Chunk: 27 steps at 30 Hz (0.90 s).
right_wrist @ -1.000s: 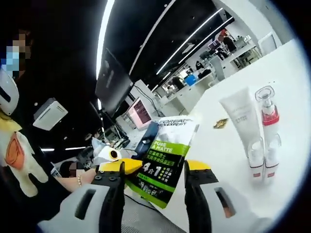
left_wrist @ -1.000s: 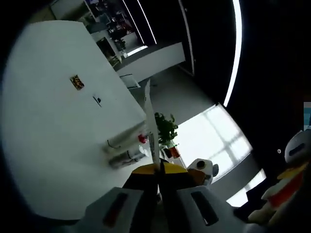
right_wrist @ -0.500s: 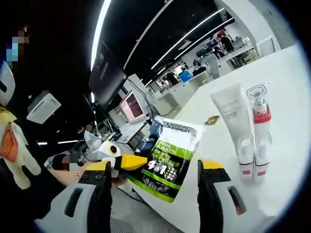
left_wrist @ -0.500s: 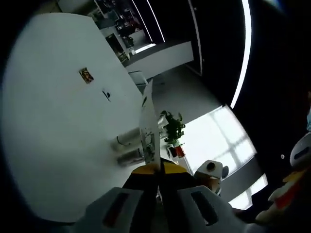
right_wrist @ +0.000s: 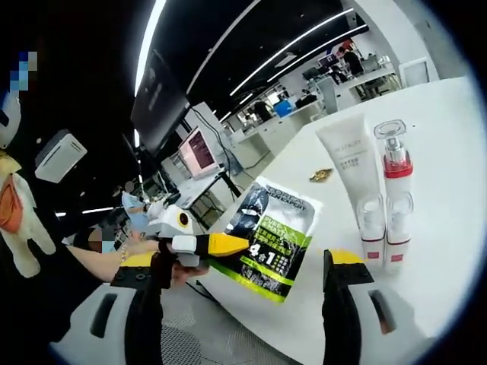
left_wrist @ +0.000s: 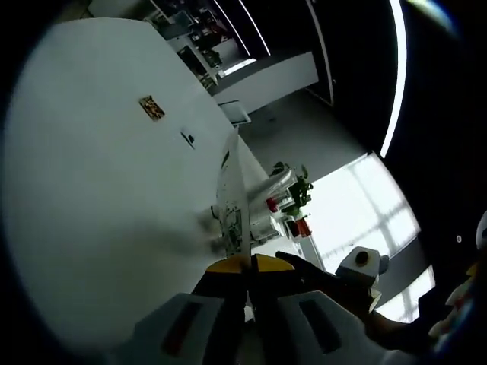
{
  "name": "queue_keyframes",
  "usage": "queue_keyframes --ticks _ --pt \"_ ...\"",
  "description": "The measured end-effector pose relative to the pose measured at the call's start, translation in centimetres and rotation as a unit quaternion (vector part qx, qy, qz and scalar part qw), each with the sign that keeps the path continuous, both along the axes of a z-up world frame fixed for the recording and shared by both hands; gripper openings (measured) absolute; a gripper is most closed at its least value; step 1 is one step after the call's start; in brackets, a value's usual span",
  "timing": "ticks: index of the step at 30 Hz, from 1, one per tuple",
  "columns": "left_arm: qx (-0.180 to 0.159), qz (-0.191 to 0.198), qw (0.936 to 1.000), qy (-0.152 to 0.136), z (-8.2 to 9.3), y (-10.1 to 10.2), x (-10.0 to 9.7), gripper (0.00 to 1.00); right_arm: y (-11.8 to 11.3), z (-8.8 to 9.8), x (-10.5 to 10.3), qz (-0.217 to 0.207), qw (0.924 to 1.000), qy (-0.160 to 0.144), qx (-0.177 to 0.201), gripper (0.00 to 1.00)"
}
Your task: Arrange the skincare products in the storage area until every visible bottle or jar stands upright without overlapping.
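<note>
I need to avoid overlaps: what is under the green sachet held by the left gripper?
Bare white table lies under the green sachet; whatever its lower edge covers is hidden.

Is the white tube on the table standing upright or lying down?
Upright. The white tube stands on its cap on the table.

Long ceiling light strips (right_wrist: 251,65) and a bright window (left_wrist: 365,217) light a dark room. The white table (left_wrist: 99,198) is evenly bright with soft, faint shadows. Fisheye curvature bends straight lines near the edges; left gripper view is slightly motion-blurred.
</note>
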<state>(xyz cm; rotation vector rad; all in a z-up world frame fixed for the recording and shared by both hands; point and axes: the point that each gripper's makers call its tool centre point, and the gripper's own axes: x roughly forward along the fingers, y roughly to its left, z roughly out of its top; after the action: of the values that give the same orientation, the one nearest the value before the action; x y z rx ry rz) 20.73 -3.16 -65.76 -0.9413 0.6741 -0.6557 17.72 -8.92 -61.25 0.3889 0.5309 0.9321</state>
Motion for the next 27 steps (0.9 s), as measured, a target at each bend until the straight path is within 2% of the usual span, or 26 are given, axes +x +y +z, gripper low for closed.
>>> queue_keyframes --ticks 9,18,27 --pt "0.019 0.0 0.9997 0.017 -2.4 -0.1 0.9 0.0 -0.8 -0.7 0.0 -0.01 0.9998 0.006 -0.015 0.97" --pt "0.05 -0.007 0.9986 0.017 -3.7 -0.6 1.1 0.0 -1.2 -0.7 -0.1 -0.014 0.9997 0.008 -0.016 0.99" --pt "0.089 0.004 0.9954 0.036 -5.5 0.5 1.1 0.0 -1.8 -0.9 -0.1 -0.023 0.9995 0.009 -0.021 0.99"
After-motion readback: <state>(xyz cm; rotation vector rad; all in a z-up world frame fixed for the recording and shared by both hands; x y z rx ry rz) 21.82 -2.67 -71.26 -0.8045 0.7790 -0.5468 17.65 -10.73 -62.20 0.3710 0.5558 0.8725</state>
